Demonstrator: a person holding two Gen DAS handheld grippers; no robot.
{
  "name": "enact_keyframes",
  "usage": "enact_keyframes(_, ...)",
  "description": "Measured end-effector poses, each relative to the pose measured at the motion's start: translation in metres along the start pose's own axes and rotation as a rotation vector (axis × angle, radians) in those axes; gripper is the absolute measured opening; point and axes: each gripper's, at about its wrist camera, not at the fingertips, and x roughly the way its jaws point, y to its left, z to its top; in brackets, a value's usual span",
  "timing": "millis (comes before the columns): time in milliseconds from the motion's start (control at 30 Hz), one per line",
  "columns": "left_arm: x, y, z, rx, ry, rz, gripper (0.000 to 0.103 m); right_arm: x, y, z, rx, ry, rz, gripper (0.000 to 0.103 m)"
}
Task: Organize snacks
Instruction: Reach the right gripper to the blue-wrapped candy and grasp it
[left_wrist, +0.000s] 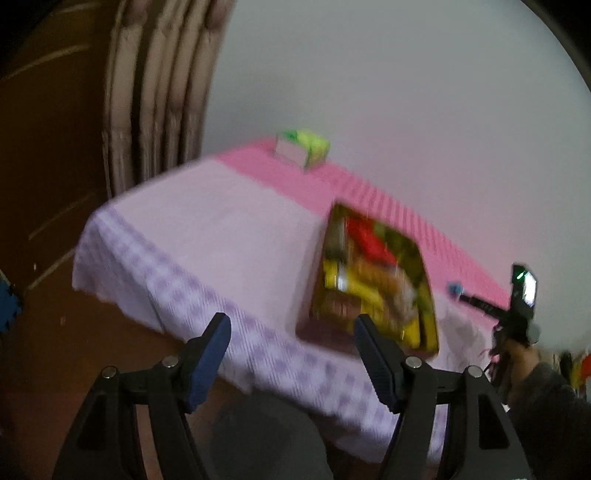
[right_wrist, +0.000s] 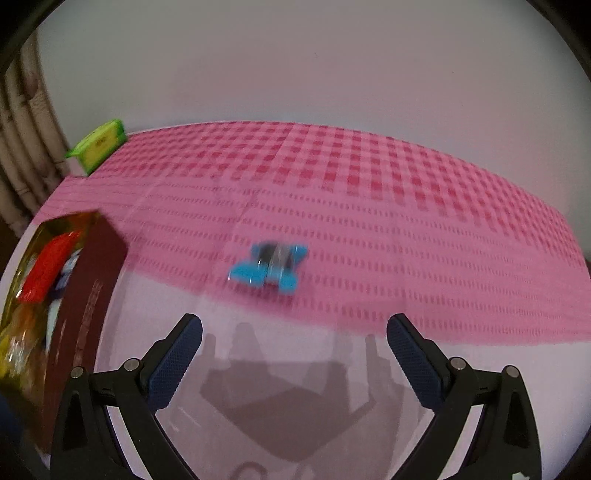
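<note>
A dark red box (left_wrist: 373, 280) full of red and yellow snack packets sits on the table near its front edge; it also shows at the left of the right wrist view (right_wrist: 88, 295). A small blue-wrapped snack (right_wrist: 267, 267) lies alone on the pink checked cloth, ahead of my right gripper (right_wrist: 295, 332), which is open and empty above the pale cloth. The snack shows small in the left wrist view (left_wrist: 455, 288). My left gripper (left_wrist: 291, 328) is open and empty, held off the table's near corner, short of the box.
A green tissue box (left_wrist: 303, 149) stands at the table's far corner, also in the right wrist view (right_wrist: 99, 144). The table (left_wrist: 207, 229) has a lilac and pink checked cloth. A brown floor and a radiator (left_wrist: 162, 92) are to the left. A wall is behind.
</note>
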Motion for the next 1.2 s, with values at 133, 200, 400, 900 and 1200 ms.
enact_keyframes(133,0.005,0.002,0.005,0.013,-0.004,0.022,0.071,0.022,-0.001,0.017,0.018,0.022,-0.001,0.099)
enact_keyframes(200,0.012,0.007,0.004,0.001,0.039,0.016,0.071,0.031,-0.002,0.021,0.019,0.022,-0.001,0.09)
enact_keyframes(400,0.014,0.005,-0.001,0.007,0.055,0.004,0.071,0.045,0.005,0.025,-0.028,0.033,0.008,0.041)
enact_keyframes(900,0.019,-0.003,-0.006,0.05,0.08,-0.006,0.071,0.012,0.011,0.008,-0.211,-0.122,-0.084,0.096)
enact_keyframes(1200,0.036,-0.01,-0.009,0.079,0.139,-0.005,0.071,0.061,0.012,0.049,-0.276,-0.044,0.019,0.072)
